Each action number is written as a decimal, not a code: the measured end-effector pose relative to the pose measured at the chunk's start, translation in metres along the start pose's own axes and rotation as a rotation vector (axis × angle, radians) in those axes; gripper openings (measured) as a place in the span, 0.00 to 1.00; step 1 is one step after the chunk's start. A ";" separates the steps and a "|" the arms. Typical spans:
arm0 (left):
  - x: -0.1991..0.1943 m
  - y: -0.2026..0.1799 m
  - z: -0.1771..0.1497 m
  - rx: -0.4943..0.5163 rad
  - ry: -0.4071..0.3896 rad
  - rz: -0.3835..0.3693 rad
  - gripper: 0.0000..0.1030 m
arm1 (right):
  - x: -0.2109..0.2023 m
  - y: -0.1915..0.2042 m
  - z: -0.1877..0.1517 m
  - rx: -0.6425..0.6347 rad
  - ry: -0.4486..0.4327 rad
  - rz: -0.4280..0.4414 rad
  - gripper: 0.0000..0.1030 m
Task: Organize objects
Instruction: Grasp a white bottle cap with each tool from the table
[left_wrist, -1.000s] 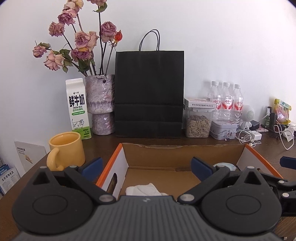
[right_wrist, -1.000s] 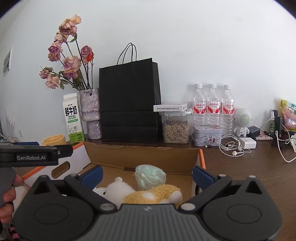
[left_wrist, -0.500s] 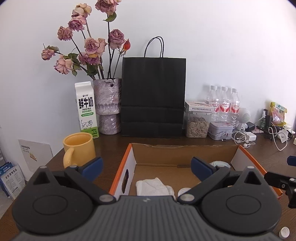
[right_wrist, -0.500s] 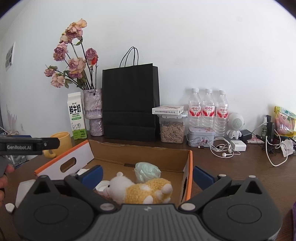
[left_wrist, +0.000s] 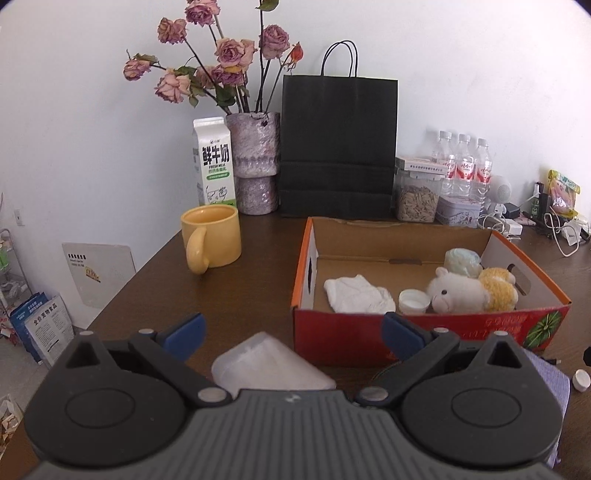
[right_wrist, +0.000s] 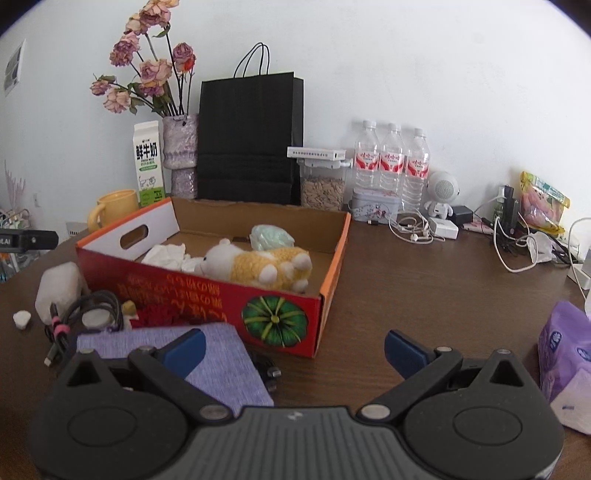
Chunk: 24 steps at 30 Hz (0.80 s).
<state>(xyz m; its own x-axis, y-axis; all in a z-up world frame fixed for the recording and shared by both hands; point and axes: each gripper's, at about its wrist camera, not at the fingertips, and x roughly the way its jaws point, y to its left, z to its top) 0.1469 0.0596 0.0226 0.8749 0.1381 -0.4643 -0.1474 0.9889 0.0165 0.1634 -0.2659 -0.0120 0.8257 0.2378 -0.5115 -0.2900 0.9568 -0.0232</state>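
**A:** Left wrist view. What lies ahead of my left tongs (left_wrist: 291, 332)?

**B:** A white translucent block (left_wrist: 269, 363), on the brown surface (left_wrist: 255, 266) directly between and just below the two blue pads. The jaws stand wide apart and hold nothing. The block is near and central; the cardboard box (left_wrist: 417, 334) sits just to its right and farther off.

**A:** And its long axis?

**B:** It appears to run from near-right to far-left, tapering toward the far end; the tongs body hides its near edge, so I cannot tell exactly.

**A:** Right wrist view. Where is the same block from my right tongs (right_wrist: 293, 349)?

**B:** Far to the left (right_wrist: 59, 286), beyond a black cable bundle (right_wrist: 86, 308) and a purple cloth-covered pad (right_wrist: 177, 356). These tongs are also spread open and empty, poised over bare surface near the box's right corner. A purple tissue pack (right_wrist: 565, 360) lies near on the right.

**A:** Which hand is nearer the block?

**B:** The left, clearly. I judge the next move to be a short drop and a closing of the left jaws across the block's narrow width, then a carry rightward over the box's near wall.

**A:** What is already in the box?

**B:** A plush toy (left_wrist: 469, 291), a white cloth (left_wrist: 356, 295), a small white lid (left_wrist: 413, 301) and a pale green bundle (left_wrist: 461, 260); free floor remains at the far left.
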 end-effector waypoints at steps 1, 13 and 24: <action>-0.003 0.004 -0.005 -0.002 0.006 0.004 1.00 | -0.002 -0.001 -0.006 -0.001 0.014 -0.003 1.00; -0.023 0.037 -0.044 -0.022 0.079 0.042 1.00 | 0.002 -0.019 -0.047 0.038 0.128 -0.053 0.99; -0.029 0.051 -0.055 -0.042 0.102 0.073 1.00 | 0.021 -0.022 -0.045 0.064 0.146 -0.025 0.53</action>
<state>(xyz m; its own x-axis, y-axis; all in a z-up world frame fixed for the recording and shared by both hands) 0.0892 0.1028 -0.0119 0.8098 0.2013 -0.5510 -0.2302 0.9730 0.0171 0.1653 -0.2893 -0.0607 0.7518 0.1914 -0.6310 -0.2347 0.9719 0.0151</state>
